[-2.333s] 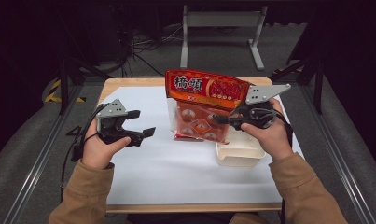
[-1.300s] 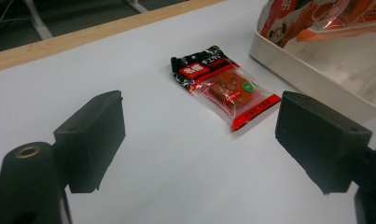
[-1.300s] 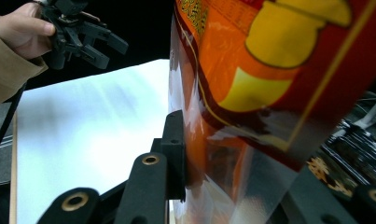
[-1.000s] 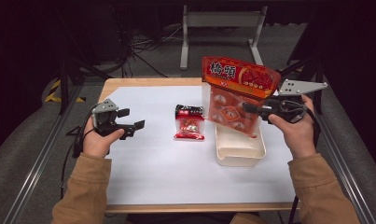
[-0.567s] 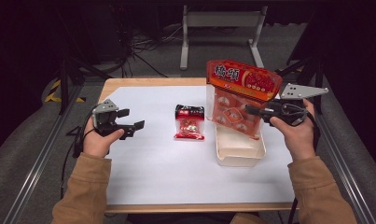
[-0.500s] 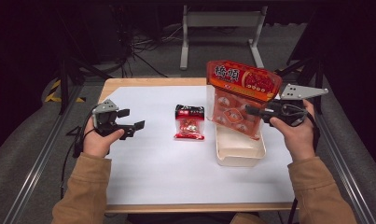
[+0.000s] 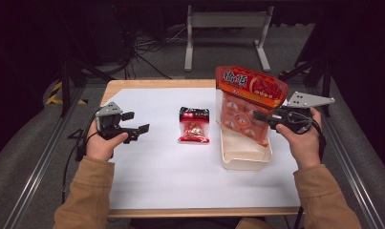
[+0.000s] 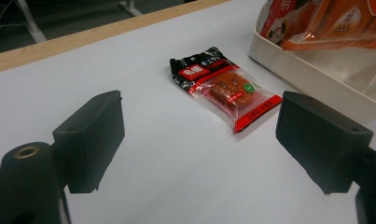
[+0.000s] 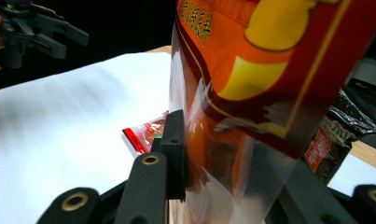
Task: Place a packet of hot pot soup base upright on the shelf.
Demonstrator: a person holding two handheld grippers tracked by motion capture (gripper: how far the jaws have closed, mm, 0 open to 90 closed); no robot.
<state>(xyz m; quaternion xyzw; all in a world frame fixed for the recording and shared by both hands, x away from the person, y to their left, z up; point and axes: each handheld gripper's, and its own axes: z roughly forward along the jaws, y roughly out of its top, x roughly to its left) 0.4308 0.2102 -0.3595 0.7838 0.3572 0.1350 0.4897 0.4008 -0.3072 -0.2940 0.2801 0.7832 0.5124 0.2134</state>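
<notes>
Large snack bag point(image 7: 250, 102): red and orange pouch with a clear window showing round orange pieces; held upright and slightly tilted, its lower end inside the cream tray.
Right gripper point(image 7: 262, 119): at the right of the table in the person's right hand; jaws clamped on the large snack bag from both sides. In the right gripper view the near black pad point(image 9: 174, 140) presses flat against the bag's clear film.
Cream tray point(image 7: 245, 160): shallow plastic tub on the white sheet, right of centre, just beside the right hand point(image 7: 302, 143).
Small packet point(image 7: 194, 125): black and red sachet with a clear panel, lying flat at the middle of the sheet, just left of the tray and apart from it.
Left gripper point(image 7: 137, 129): at the left of the table in the left hand point(image 7: 100, 145); jaws spread wide with nothing between them. In the left gripper view the small packet point(image 8: 225, 86) lies ahead of the jaws, untouched.
White sheet point(image 7: 171, 176): covers the wooden tabletop.
</notes>
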